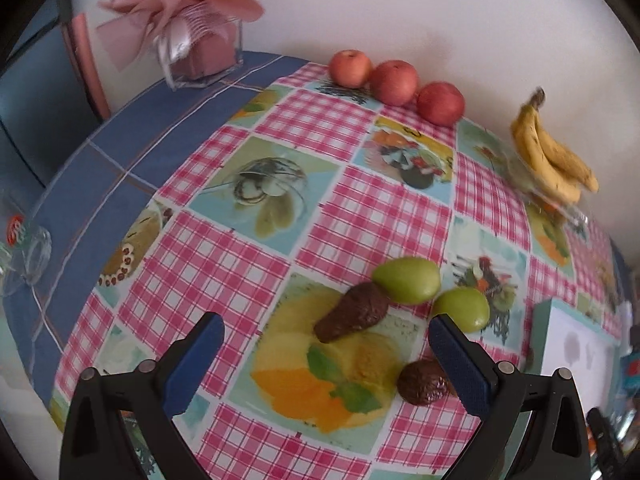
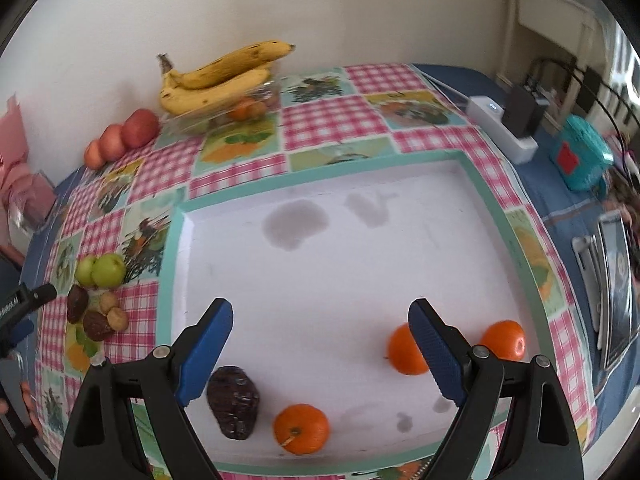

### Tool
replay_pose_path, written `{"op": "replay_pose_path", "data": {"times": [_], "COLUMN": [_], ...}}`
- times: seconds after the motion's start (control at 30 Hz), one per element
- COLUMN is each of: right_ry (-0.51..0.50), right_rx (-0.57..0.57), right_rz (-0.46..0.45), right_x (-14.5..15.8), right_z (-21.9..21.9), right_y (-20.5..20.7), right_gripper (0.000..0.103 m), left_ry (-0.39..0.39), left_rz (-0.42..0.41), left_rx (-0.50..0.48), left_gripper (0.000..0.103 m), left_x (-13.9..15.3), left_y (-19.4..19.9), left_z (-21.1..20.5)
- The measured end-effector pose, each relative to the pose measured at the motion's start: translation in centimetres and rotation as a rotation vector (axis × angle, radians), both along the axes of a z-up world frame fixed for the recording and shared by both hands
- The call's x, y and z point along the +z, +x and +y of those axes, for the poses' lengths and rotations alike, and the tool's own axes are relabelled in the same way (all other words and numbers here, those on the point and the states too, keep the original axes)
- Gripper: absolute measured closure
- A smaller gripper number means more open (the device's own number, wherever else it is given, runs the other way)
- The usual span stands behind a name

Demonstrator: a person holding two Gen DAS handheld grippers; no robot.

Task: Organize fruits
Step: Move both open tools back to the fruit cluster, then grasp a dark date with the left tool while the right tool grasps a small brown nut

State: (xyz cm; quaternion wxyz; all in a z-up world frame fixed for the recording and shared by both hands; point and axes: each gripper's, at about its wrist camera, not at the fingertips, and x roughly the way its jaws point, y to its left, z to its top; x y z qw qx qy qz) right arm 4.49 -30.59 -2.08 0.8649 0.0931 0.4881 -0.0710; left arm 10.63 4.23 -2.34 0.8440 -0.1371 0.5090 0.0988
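Now, from the left wrist: the left gripper (image 1: 326, 354) hangs over the checked tablecloth (image 1: 328, 128) with its jaws spread wide and nothing held. Between the fingers lies a dark avocado (image 1: 352, 312), long axis running from seven o'clock up to one o'clock, narrow end low. A second dark avocado (image 1: 424, 388) sits just beside the right finger, at about four o'clock from the first. Two green pears (image 1: 408, 286) and (image 1: 464, 308) lie close together at one and two o'clock of it, the nearer one touching the avocado. Far off at twelve o'clock, three red apples (image 1: 394, 82) line the wall; bananas (image 1: 552, 156) rest at two o'clock, stems pointing up.

Over to the right wrist: the right gripper (image 2: 320, 344) is wide open too, empty, above the white tray (image 2: 320, 248). In the tray, a dark avocado (image 2: 234, 408) lies at seven o'clock, long axis near upright. One orange (image 2: 301, 428) is at six o'clock, two more, (image 2: 404, 350) and (image 2: 503, 340), at three.
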Motion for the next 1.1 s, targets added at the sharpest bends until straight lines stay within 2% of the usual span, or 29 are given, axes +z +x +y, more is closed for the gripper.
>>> {"op": "replay_pose_path", "data": {"times": [0.13,0.3,0.43,0.6,0.7,0.9,1.1], "right_ry": [0.01,0.016,0.03,0.037,0.04,0.039,0.042], "right_rx": [0.041,0.101,0.138,0.2,0.234,0.278,0.306], "right_rz": [0.016,0.012,0.02,0.032,0.032,0.033,0.042], "right_x": [0.0,0.8,1.4,1.7,2.0,2.3,2.0], "right_z": [1.8,4.8,7.0,10.2,11.9,14.1,15.0], "right_y": [0.8,2.0,3.1,4.8,5.7,7.2,8.4], "right_gripper": [0.013,0.013,0.013,0.013,0.013,0.013,0.013], "left_ry": [-0.028,-0.008,-0.048,-0.04,-0.034,-0.098,-0.095], "left_rz": [-0.032,-0.049,-0.043,-0.114,-0.114,-0.095,-0.069], "left_rx": [0.0,-0.009,-0.001,-0.018,-0.033,-0.045,-0.037], "left_gripper": [0.0,0.0,0.0,0.0,0.0,0.0,0.0], "left_x": [0.3,0.7,0.4,1.3,1.7,1.7,1.6], "left_y": [0.2,0.6,0.9,1.0,1.6,2.7,3.8], "left_z": [1.0,1.6,2.4,2.5,2.5,3.1,3.5]}}
